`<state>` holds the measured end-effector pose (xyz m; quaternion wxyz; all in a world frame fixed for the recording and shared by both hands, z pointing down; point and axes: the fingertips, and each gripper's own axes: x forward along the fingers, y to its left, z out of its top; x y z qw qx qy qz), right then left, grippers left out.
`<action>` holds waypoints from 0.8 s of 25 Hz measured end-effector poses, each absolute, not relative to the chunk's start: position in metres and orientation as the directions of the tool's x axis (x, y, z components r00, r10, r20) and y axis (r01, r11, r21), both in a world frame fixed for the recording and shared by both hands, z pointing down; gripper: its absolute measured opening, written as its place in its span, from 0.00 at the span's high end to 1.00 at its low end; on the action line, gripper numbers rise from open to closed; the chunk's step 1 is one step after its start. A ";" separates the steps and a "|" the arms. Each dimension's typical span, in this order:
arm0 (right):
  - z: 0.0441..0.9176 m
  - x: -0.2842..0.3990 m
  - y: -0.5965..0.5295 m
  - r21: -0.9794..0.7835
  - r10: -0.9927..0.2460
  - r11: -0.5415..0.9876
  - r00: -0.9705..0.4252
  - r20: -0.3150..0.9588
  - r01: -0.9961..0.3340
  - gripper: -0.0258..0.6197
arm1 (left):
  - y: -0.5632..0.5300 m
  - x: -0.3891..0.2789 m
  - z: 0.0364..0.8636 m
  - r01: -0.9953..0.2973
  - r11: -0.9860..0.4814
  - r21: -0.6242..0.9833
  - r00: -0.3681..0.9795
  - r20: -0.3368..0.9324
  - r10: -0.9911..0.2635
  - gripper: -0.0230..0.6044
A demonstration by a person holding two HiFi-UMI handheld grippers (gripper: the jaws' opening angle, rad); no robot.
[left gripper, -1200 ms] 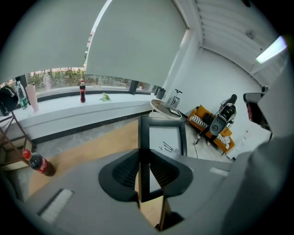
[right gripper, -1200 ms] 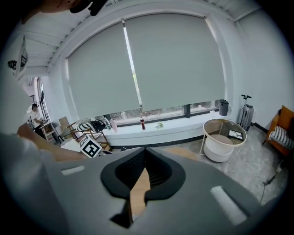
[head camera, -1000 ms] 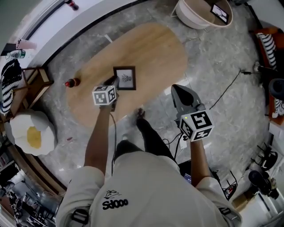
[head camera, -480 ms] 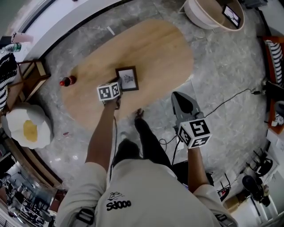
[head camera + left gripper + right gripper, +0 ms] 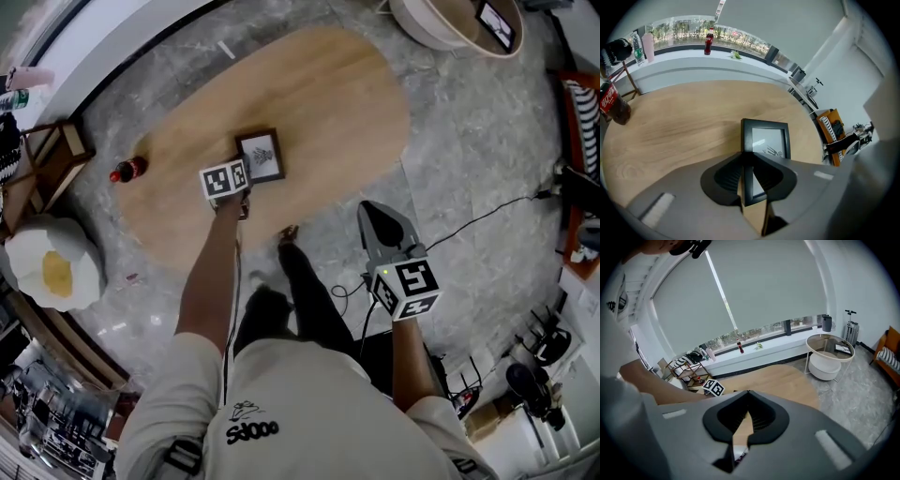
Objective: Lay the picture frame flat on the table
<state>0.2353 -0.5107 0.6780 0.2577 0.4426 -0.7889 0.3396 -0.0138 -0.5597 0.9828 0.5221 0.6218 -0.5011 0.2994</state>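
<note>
Two hand-held grippers show, though only one is at work. At the far left a bottle (image 5: 127,171) stands on the desk (image 5: 328,94), at about nine o'clock from the frame and well apart from it. Next comes the left hand-held gripper (image 5: 747,155), reaching in from about seven o'clock with its jaws pinching the frame (image 5: 766,140) at its near left corner. The frame sits near the middle of the desk, picture side up. From above its whole face shows, which fits a frame lying down or nearly so, but whether its back rests fully on the wood I cannot tell.

Very little has changed over the last second; the pinch is as tight as it was, the frame has kept its place and its upward face, and only the arm looks a touch more stretched out. My reading is that the lowering is done or all but done, and what remains is to let the corner settle, spread the jaws and draw back without dragging the frame.

Farthest right, the right hand-held gripper (image 5: 747,393) hangs off the desk over the floor (image 5: 469,169), at about four o'clock from the frame; its jaws are pressed together on nothing, and it has stayed idle throughout.
</note>
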 end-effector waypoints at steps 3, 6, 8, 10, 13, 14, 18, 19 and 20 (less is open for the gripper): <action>0.683 0.239 -0.513 -0.309 -0.517 0.372 -0.472 0.714 -0.875 0.96 | -0.560 -0.015 0.987 -0.934 0.080 0.349 0.310 0.900 -0.305 0.84; 0.685 0.239 -0.512 -0.306 -0.504 0.380 -0.473 0.723 -0.873 0.96 | -0.556 -0.017 0.990 -0.928 0.119 0.353 0.306 0.905 -0.295 0.84; 0.686 0.240 -0.514 -0.305 -0.500 0.382 -0.473 0.726 -0.872 0.96 | -0.555 -0.019 0.992 -0.923 0.141 0.357 0.305 0.906 -0.294 0.83; 0.687 0.240 -0.514 -0.305 -0.502 0.377 -0.469 0.727 -0.875 0.96 | -0.554 -0.020 0.995 -0.917 0.164 0.363 0.305 0.905 -0.297 0.83; 0.687 0.242 -0.513 -0.302 -0.509 0.364 -0.460 0.728 -0.881 0.96 | -0.555 -0.020 0.998 -0.909 0.178 0.377 0.315 0.900 -0.302 0.83; 0.688 0.242 -0.513 -0.302 -0.510 0.361 -0.458 0.729 -0.882 0.96 | -0.556 -0.020 0.999 -0.906 0.180 0.382 0.319 0.898 -0.302 0.83; 0.692 0.246 -0.508 -0.300 -0.503 0.355 -0.451 0.737 -0.886 0.96 | -0.555 -0.019 1.004 -0.898 0.205 0.389 0.321 0.898 -0.301 0.83; 0.693 0.247 -0.507 -0.298 -0.501 0.355 -0.450 0.739 -0.886 0.96 | -0.554 -0.018 1.005 -0.893 0.218 0.394 0.322 0.897 -0.301 0.83; 0.693 0.248 -0.506 -0.297 -0.499 0.358 -0.450 0.741 -0.885 0.96 | -0.554 -0.017 1.006 -0.887 0.229 0.400 0.326 0.896 -0.302 0.83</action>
